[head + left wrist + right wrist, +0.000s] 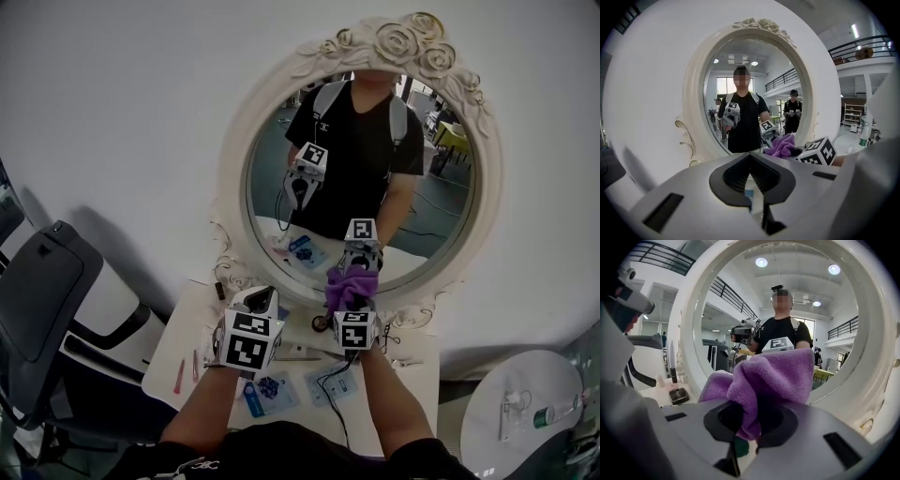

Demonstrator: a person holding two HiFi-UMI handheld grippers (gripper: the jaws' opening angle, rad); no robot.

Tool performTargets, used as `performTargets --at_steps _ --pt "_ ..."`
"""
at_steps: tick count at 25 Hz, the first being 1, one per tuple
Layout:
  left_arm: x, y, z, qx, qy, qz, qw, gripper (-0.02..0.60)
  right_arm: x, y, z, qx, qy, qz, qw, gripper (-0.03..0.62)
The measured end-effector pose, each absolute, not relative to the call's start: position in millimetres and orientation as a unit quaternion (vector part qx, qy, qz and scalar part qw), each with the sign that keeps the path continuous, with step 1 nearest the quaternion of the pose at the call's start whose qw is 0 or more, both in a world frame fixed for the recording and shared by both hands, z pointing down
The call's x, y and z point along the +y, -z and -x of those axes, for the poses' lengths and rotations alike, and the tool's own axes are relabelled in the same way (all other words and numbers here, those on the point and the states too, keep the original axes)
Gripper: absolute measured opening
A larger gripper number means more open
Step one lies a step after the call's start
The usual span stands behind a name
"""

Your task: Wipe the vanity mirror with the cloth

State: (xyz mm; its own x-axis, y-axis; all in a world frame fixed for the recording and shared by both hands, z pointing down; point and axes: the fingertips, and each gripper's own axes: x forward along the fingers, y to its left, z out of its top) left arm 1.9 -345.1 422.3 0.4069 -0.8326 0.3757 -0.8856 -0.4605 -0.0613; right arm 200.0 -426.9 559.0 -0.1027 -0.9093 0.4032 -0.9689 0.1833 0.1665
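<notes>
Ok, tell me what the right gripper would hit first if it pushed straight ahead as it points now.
The purple cloth clamped in the right gripper's jaws leads, and it would likely press onto the lower glass of the vanity mirror. Depth is unclear; it may already touch.

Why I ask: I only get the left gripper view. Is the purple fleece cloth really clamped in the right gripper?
Observer: Yes. In the right gripper view the purple fleece cloth is pinched between the jaws of the right gripper.
Operator: Is it on the glass?
Observer: In the head view it appears to meet its reflection low on the round white-framed vanity mirror.
Operator: Anything underneath?
Observer: A white table with blue packets lying on it.
</notes>
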Motion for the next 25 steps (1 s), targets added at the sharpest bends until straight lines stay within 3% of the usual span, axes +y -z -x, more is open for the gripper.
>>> performTargets --at_steps 4,11,15,25 --pt "-342.1 -420.5 -2.6 -0.511 -0.176 -0.838 0.070 -0.003 -418.6 -541.1 -192.0 -0.753 -0.099 -0.609 0.226 0.057" --pt "-343.5 -420.7 -12.4 -0.500 -0.174 -0.846 0.069 -0.003 -400.6 -364.9 -172.7 -0.808 -0.024 -0.585 0.066 0.057" --pt "-343.8 -420.4 -22.7 -0.490 -0.171 -0.852 0.066 -0.003 -398.4 -254.3 -166.7 -0.820 0.024 -0.572 0.007 0.057" --pt "-355.0 -411.7 -32.9 -0.479 -0.162 -0.861 0.057 -0.003 -411.4 -63.9 -145.1 -0.788 0.163 -0.593 -0.027 0.057"
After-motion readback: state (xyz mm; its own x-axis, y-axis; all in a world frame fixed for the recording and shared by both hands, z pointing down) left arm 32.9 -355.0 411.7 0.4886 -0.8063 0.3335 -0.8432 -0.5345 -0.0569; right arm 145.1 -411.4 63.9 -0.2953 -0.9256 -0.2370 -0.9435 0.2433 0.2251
